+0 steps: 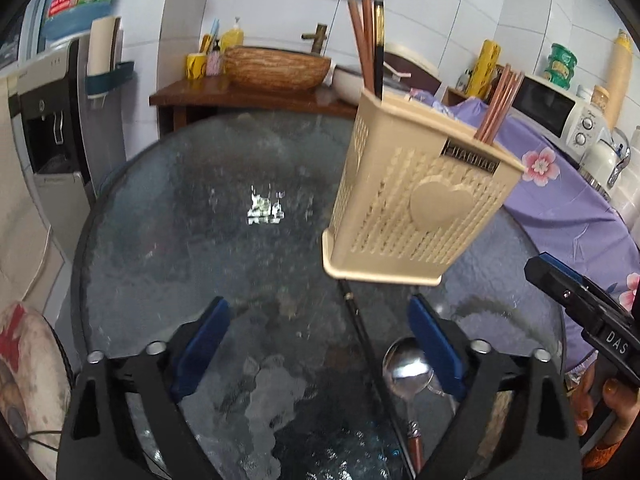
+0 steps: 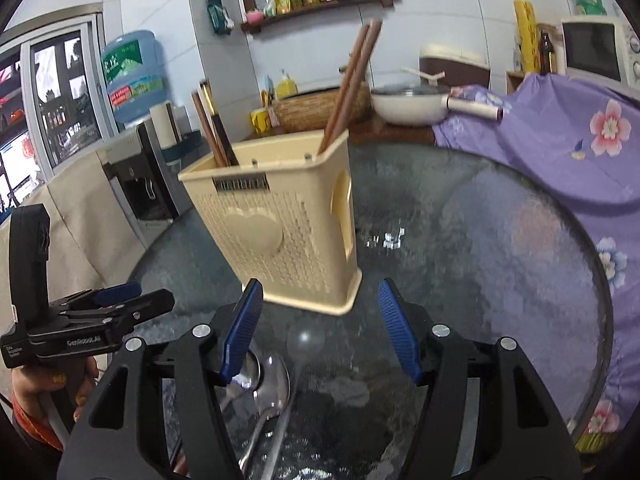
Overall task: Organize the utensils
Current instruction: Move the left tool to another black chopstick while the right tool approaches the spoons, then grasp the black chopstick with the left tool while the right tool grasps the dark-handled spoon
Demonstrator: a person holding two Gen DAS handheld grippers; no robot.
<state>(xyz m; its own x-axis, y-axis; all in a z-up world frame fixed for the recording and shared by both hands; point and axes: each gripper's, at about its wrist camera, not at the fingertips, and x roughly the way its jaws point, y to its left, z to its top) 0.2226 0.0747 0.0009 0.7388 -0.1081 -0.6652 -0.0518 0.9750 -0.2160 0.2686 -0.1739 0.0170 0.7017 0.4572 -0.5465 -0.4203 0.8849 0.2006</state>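
A beige perforated utensil holder [image 1: 420,208] [image 2: 280,220] stands on the round glass table [image 1: 200,208] [image 2: 480,240]. Brown and black chopsticks [image 1: 366,44] [image 2: 352,80] stick up out of it. My left gripper [image 1: 320,340] is open just above the table in front of the holder. A black chopstick [image 1: 360,332] lies between its fingers, and a metal spoon [image 1: 406,368] with a reddish handle lies against the right pad. My right gripper [image 2: 320,320] is open too, over metal spoons [image 2: 274,380] lying beside its left pad. Nothing is gripped.
Each gripper shows in the other's view, the right one [image 1: 538,266] and the left one [image 2: 148,296], each held by a hand. A purple floral cloth [image 1: 560,200] [image 2: 560,140] borders the table's right side. A water dispenser [image 1: 52,128] stands left; a wooden counter [image 1: 240,96] with a bowl stands behind.
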